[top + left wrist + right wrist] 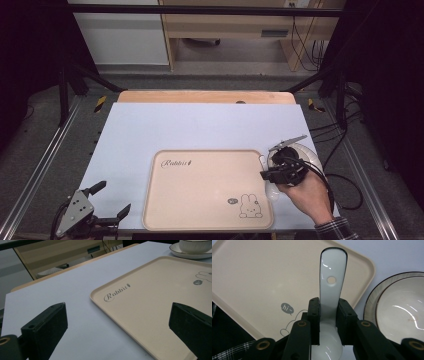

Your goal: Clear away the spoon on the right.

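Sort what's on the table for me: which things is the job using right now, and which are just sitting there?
In use:
- white spoon, clamped in the right gripper
- beige tray, under the spoon's handle

Sitting by:
- bowl on its plate, right of the tray
- left gripper, open, holding nothing

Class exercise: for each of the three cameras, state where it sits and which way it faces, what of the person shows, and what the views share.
High view: above the near edge, looking down on the tray; both grippers, right hand, sleeve.
Left gripper view: low on the left gripper, open, facing across the tray to the bowl.
Right gripper view: on the right gripper, shut on a white spoon, looking down.
Shared: tray and bowl.
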### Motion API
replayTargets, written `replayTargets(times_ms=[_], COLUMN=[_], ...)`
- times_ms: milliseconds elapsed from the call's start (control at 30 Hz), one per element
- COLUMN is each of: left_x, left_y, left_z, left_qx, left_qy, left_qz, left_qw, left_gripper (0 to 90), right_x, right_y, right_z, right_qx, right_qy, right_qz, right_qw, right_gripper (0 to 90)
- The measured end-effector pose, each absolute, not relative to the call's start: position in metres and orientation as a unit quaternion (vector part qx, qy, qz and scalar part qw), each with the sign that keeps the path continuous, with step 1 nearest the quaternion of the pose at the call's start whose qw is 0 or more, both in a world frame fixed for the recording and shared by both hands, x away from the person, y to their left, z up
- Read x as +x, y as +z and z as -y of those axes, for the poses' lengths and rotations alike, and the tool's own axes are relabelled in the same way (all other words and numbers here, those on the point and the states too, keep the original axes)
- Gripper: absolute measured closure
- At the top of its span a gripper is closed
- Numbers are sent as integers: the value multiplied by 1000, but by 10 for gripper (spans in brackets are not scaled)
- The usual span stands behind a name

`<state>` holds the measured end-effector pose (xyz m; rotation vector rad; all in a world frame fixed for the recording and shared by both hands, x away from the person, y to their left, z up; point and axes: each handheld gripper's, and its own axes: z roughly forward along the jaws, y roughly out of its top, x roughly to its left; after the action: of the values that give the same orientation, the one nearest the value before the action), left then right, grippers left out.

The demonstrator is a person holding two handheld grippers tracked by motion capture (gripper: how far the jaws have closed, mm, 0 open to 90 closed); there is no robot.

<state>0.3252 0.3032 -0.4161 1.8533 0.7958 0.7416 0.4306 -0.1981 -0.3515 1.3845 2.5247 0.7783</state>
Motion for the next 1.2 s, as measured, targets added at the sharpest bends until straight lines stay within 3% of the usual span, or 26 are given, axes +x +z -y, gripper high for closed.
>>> replayTargets(times_ms=[533, 1200], left_x=[325, 325], left_y=[-416, -416], left_z=[-303, -304], left_qx=[757, 757], left_qy=[304, 304], left_qz=[-326, -325], left_qw=[479, 478], left_gripper=[15, 15], right_x=[438, 448], right_y=[-385, -419], right_z=[173, 166], right_qx=[458, 468], right_qy=[234, 219], right_qz=[-857, -856], right_qw=[40, 41], right_gripper=[746, 741])
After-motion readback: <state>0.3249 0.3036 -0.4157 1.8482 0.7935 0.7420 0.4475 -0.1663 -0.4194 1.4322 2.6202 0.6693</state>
